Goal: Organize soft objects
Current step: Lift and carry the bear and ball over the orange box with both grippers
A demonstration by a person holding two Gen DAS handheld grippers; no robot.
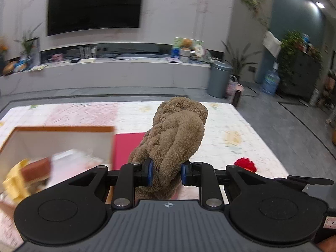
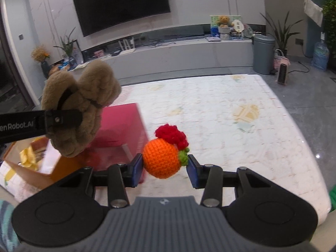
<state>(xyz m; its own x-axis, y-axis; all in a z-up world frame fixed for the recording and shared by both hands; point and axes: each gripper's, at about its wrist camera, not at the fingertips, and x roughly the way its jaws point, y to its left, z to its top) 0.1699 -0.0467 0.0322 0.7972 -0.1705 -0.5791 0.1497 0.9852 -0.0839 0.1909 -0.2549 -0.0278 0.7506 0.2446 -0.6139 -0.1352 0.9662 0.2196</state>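
Right gripper (image 2: 166,168) is clamped on the orange crocheted ball with red and green tufts (image 2: 161,160), aloft just right of the pink translucent bin (image 2: 124,126). Left gripper (image 1: 167,171) is clenched on the brown knotted plush toy (image 1: 176,138), raised over the bin's left side. Beyond lies the pale patterned mat (image 2: 220,109). Recommendation: centre each item above the bin before release; a snagged pad could drag the yarn.
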